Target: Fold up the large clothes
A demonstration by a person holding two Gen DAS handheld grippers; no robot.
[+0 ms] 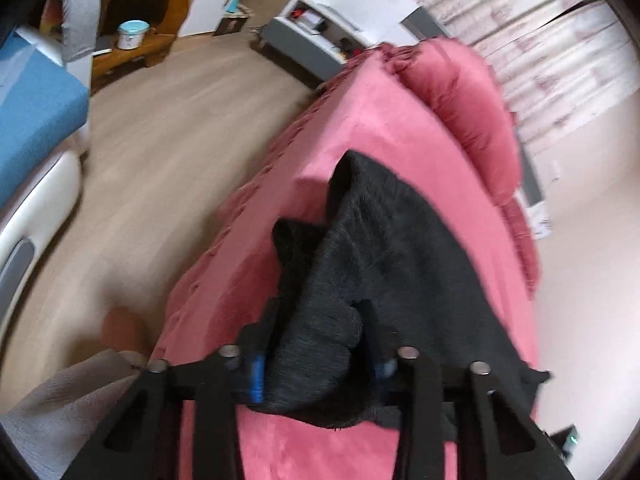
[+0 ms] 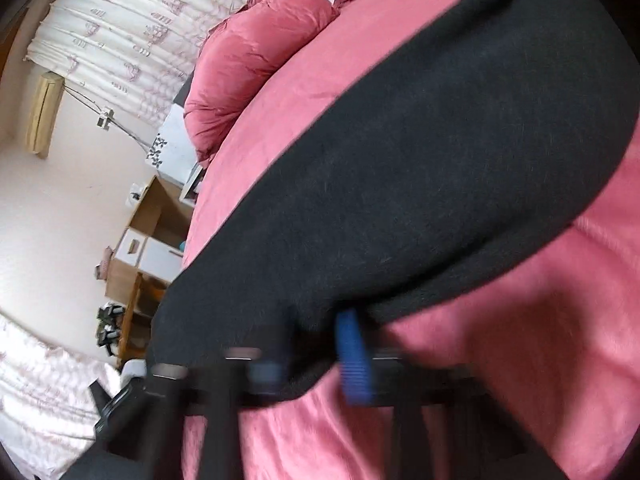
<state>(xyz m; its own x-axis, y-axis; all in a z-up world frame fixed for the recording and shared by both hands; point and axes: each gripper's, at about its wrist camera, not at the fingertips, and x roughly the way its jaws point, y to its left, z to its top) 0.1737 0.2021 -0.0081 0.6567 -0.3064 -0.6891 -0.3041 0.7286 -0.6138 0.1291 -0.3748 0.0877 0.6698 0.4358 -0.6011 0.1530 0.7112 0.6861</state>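
A large black knit garment (image 1: pixel 384 264) lies stretched over a pink bed (image 1: pixel 256 280). My left gripper (image 1: pixel 320 364) is shut on a bunched edge of the black garment, which fills the gap between its blue pads (image 1: pixel 257 376). In the right wrist view the same black garment (image 2: pixel 420 168) spans the pink bed (image 2: pixel 540 320) diagonally. My right gripper (image 2: pixel 312 356) is shut on the garment's near edge, with a blue pad (image 2: pixel 354 356) showing beside the cloth. Both views are motion-blurred.
Pink pillows (image 1: pixel 476 112) lie at the head of the bed, also in the right wrist view (image 2: pixel 256 52). Wooden floor (image 1: pixel 160 152) runs left of the bed, with a blue-cushioned seat (image 1: pixel 32 112) and a grey nightstand (image 1: pixel 316 40). Curtains (image 2: pixel 120 24) and a wooden desk (image 2: pixel 148 232) stand beyond.
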